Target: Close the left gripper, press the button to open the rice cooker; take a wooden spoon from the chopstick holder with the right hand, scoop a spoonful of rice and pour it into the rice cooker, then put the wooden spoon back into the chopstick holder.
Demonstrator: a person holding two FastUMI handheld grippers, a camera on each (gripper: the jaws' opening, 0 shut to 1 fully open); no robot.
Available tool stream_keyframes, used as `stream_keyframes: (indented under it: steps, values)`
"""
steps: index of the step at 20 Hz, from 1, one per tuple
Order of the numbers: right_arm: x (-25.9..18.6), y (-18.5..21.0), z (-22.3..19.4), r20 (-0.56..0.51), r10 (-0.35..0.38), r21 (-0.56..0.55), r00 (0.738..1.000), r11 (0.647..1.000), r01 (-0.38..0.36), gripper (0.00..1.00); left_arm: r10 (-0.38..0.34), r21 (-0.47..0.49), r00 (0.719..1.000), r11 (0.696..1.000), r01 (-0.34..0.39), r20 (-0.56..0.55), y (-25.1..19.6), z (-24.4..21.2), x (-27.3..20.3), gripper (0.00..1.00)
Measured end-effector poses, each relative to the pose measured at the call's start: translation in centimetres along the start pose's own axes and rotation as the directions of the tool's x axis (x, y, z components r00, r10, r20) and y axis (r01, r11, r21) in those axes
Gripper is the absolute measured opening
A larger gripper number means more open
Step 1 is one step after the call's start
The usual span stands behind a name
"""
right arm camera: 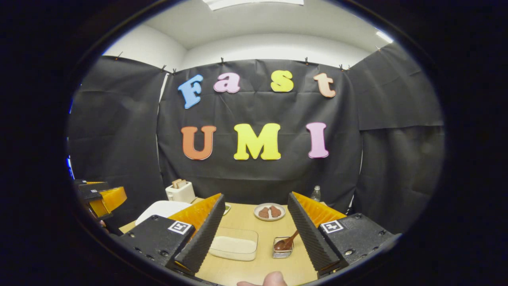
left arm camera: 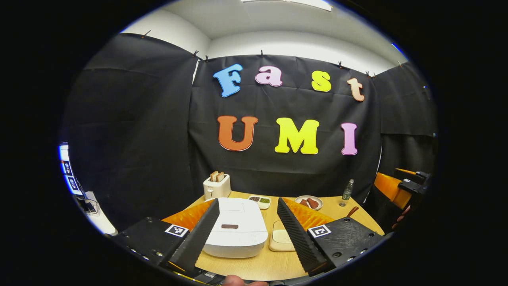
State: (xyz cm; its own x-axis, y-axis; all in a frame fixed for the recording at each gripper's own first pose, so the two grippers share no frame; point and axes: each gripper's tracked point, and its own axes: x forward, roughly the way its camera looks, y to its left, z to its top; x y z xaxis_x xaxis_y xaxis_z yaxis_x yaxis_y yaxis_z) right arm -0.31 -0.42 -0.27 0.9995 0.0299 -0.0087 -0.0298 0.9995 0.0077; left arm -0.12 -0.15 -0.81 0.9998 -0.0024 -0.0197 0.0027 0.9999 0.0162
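My left gripper (left arm camera: 247, 228) hangs above the near edge of the pale wooden table (left arm camera: 254, 266) with its jaws spread wide, the closed white rounded rice cooker (left arm camera: 237, 232) framed between them and the small dark oblong button (left arm camera: 229, 226) on the near part of its lid. The task wants those jaws brought together before I press. If I go down spread like this, I judge the fingers will straddle the button and land on bare lid either side, or one edge will skid off the smooth plastic and shove the cooker away.

My right gripper (right arm camera: 254, 234) is equally agape and holds nothing. Between its fingers I see the shallow clear container of white rice (right arm camera: 234, 243) and, just right of it, the small metal mesh chopstick holder (right arm camera: 282, 248) with the brown wooden spoon (right arm camera: 286, 242) leaning out to the far right. That holder looks light, so a pull along the spoon's slant could tip it. The rice sits near the cooker, so a lid springing up might clip a gripper waiting too near.
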Motion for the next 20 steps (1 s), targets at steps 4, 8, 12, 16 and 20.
stream_keyframes:
  steps: [4,8,12,16,20]
  values:
    - [0.5,-0.8,-0.2,-0.005,-0.004,-0.003,1.000,1.000,0.004,1.00,-0.001,-0.005,0.999,1.000,0.001,-0.034,-0.1,-0.7,0.6,0.94]
    - [1.6,-1.9,-1.1,-0.022,-0.013,-0.007,1.000,1.000,0.013,0.99,-0.038,0.033,0.993,0.999,0.042,-0.110,-0.2,-2.3,1.9,0.94]
    - [2.8,-3.3,-1.8,-0.037,-0.016,-0.002,0.999,1.000,0.016,1.00,-0.073,0.017,0.969,0.997,0.080,-0.236,0.6,-4.1,4.1,0.76]
    - [4.3,-5.5,-1.9,-0.036,-0.040,0.011,0.999,0.999,0.041,1.00,-0.058,0.008,0.934,0.998,0.065,-0.352,1.3,-6.5,6.5,0.69]
    - [5.7,-8.4,-2.6,-0.049,-0.082,0.032,0.995,0.996,0.084,0.99,-0.052,-0.034,0.897,0.999,0.041,-0.439,2.2,-8.6,8.9,0.18]
